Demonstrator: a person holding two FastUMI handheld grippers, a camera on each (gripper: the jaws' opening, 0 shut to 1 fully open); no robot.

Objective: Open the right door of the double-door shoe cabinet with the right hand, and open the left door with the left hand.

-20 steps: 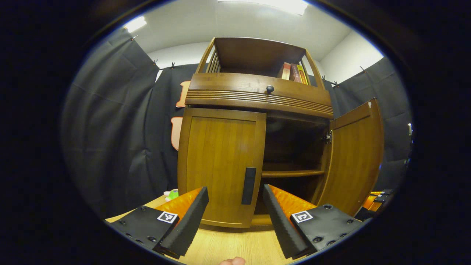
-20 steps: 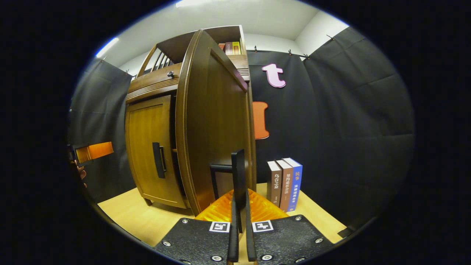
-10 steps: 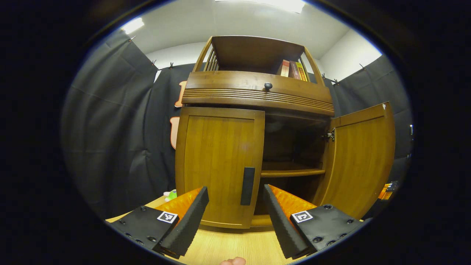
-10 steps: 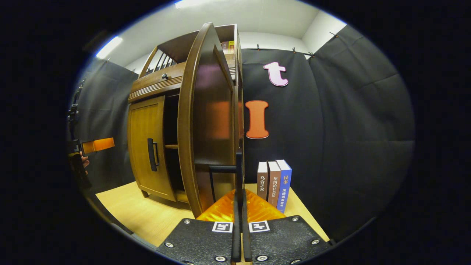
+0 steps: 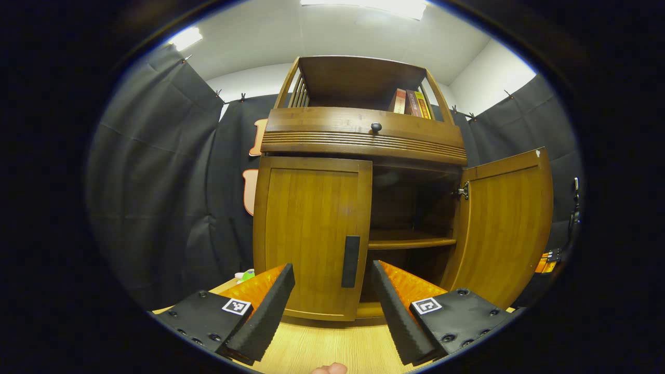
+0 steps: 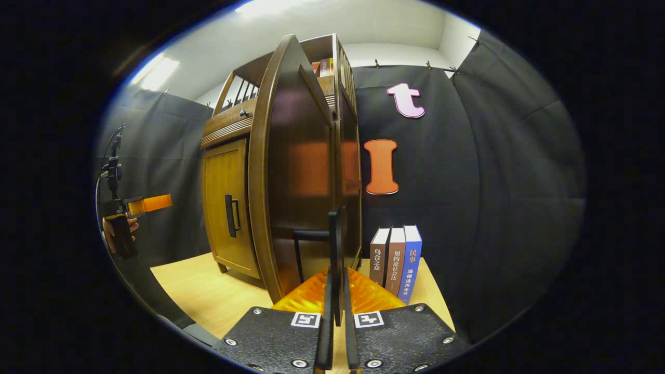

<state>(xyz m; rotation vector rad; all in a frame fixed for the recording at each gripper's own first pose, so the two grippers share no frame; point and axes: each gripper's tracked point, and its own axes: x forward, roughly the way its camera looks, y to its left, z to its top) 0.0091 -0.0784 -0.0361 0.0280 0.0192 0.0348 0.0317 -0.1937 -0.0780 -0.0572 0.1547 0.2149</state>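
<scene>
The brown wooden shoe cabinet (image 5: 363, 140) stands on the light wood floor. Its right door (image 5: 506, 228) hangs swung wide open, baring a dark inside with one shelf (image 5: 410, 241). In the right gripper view, my right gripper (image 6: 336, 291) is shut on that door's black handle (image 6: 335, 239), with the door (image 6: 291, 171) seen edge-on. The left door (image 5: 311, 234) is closed, its black handle (image 5: 350, 254) at its right edge. My left gripper (image 5: 332, 291) hovers open a little in front of that handle, touching nothing. Far left in the right gripper view, the left gripper (image 6: 148, 203) is held by a hand (image 6: 118, 228).
Three books (image 6: 397, 262) stand upright on the floor to the right of the cabinet, close behind the open door. More books (image 5: 410, 102) sit on the top shelf above a drawer with a round knob (image 5: 376, 126). A small green thing (image 5: 245, 274) lies left of the cabinet.
The right door has swung further open with my right gripper on its handle. My left gripper has stayed open in front of the left door.
</scene>
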